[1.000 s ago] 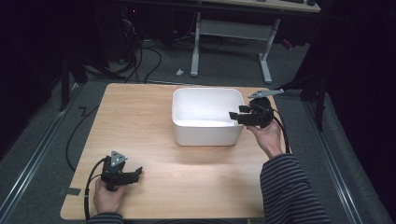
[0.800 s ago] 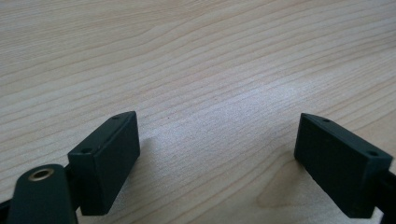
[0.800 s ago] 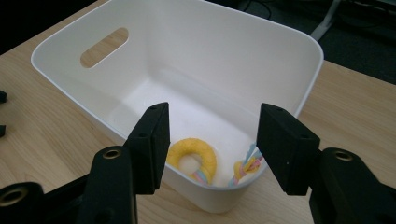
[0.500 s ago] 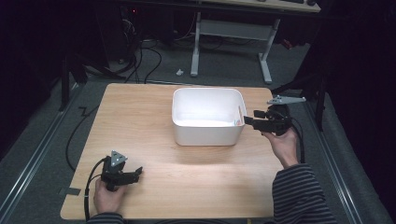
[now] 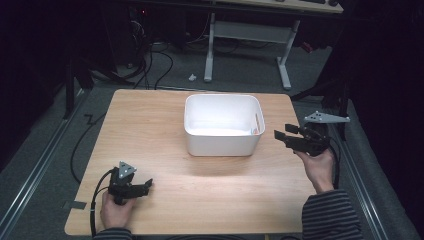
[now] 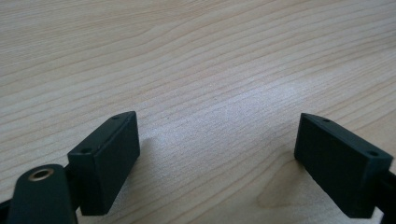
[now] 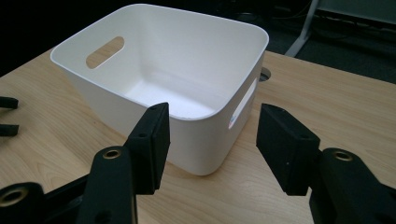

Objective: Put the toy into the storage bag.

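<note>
A white plastic bin [image 5: 220,144] with handle slots stands at the middle of the wooden table [image 5: 145,125]; its inside looks bare. My right gripper [image 5: 281,134] hovers to the right of the bin near the table's right edge, pointing left at it, apart from its wall. In the right gripper view its jaws [image 7: 212,140] stand open with nothing between them, and the bin [image 7: 154,51] is just ahead. My left gripper [image 5: 146,186] rests at the front left of the table, open, with bare wood between its jaws [image 6: 217,158].
Behind the table stands a white desk frame [image 5: 285,60], with cables [image 5: 150,60] lying on the dark floor. Metal rails [image 5: 35,165] run along the floor on both sides of the table. A hole [image 7: 265,73] shows in the tabletop behind the bin.
My right gripper has drawn back to the right, from over the bin's right rim to beside the table's right edge. The left gripper has stayed in place.
</note>
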Action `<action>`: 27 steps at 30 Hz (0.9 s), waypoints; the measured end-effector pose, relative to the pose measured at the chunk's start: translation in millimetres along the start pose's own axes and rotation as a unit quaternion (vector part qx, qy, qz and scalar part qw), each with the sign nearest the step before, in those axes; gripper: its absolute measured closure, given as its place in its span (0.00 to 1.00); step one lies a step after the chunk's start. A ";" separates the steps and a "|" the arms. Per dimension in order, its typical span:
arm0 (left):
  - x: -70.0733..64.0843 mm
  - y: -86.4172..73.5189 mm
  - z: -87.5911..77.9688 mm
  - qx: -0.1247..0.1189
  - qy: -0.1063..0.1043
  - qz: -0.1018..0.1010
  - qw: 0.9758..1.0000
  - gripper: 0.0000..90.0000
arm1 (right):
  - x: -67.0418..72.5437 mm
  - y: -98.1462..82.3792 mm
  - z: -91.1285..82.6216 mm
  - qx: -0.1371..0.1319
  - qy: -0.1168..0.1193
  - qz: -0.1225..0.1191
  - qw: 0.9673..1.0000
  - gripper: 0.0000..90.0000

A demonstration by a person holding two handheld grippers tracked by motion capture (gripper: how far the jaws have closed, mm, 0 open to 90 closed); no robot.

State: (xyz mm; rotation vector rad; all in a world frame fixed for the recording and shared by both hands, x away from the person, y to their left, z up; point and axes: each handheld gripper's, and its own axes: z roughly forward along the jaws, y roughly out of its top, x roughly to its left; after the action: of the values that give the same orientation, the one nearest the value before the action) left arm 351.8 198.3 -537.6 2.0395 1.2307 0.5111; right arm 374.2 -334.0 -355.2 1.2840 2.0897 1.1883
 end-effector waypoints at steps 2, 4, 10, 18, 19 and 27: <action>0.0 0.0 0.1 0.000 0.000 0.000 1.000 0.16 | 0.8 -6.2 -5.9 -0.004 -0.003 -0.004 1.000 0.50; 0.0 0.1 0.1 0.000 0.000 0.000 1.000 0.16 | 1.2 -8.3 -7.9 -0.003 -0.005 -0.004 1.000 0.50; 0.0 0.1 0.1 0.000 0.000 0.000 1.000 0.16 | 8.4 -13.3 -23.2 -0.018 -0.016 -0.016 1.000 0.50; -0.1 0.0 0.1 0.000 0.000 0.000 1.000 0.16 | 22.2 -18.8 -39.2 -0.031 -0.021 -0.036 0.999 0.50; 0.0 0.0 0.1 0.000 0.000 0.000 1.000 0.16 | 22.2 -18.8 -39.2 -0.031 -0.021 -0.036 0.999 0.50; 0.0 0.1 0.0 0.000 0.000 0.000 1.000 0.16 | 24.1 -34.0 -46.4 -0.037 -0.026 -0.031 0.998 0.50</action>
State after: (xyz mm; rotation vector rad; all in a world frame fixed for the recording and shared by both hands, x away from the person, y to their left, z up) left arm 351.8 198.2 -537.6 2.0399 1.2304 0.5111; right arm 312.3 -341.1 -355.8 1.1947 2.0147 1.1807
